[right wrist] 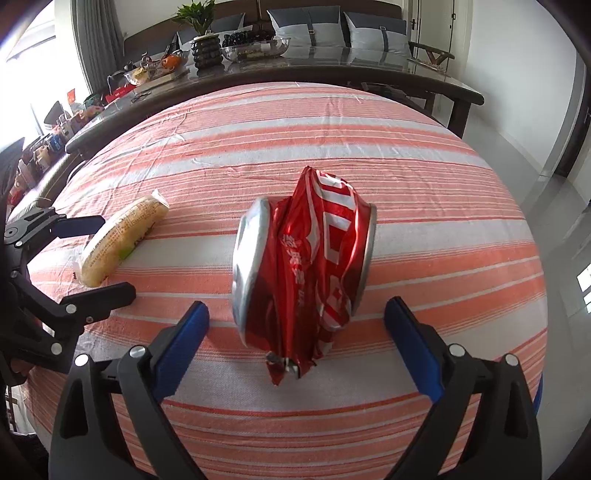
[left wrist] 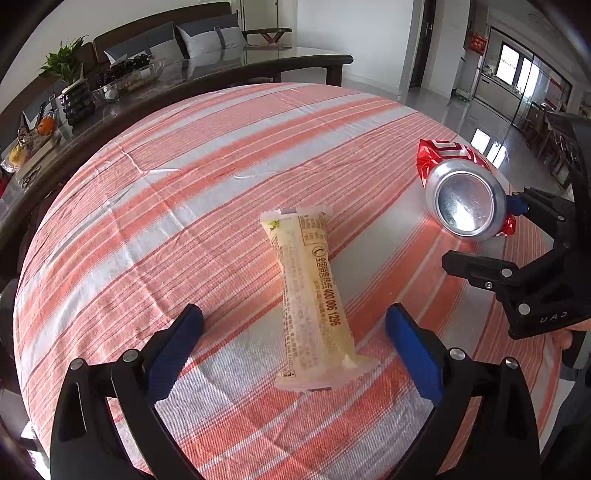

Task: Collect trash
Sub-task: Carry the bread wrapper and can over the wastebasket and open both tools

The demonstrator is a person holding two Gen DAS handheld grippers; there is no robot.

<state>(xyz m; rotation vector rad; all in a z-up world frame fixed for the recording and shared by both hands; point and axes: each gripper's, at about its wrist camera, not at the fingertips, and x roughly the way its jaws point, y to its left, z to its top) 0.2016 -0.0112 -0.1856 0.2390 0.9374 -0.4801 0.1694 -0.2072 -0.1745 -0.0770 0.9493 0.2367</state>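
A pale yellow snack wrapper (left wrist: 314,299) lies on the striped tablecloth (left wrist: 184,206), between the open fingers of my left gripper (left wrist: 293,350), which is open around its near end. A crushed red can (right wrist: 306,273) lies on its side between the open fingers of my right gripper (right wrist: 295,347). In the left wrist view the can (left wrist: 463,195) shows its silver bottom, with my right gripper (left wrist: 484,230) open around it. In the right wrist view the wrapper (right wrist: 118,243) lies at the left inside the left gripper (right wrist: 99,254).
A dark dining table (right wrist: 332,70) stands beyond the cloth's far edge, carrying a plant pot (right wrist: 207,51), glass bowls (right wrist: 255,50) and clutter. A sofa with grey cushions (left wrist: 207,35) is behind it. Tiled floor (left wrist: 461,118) lies to the right.
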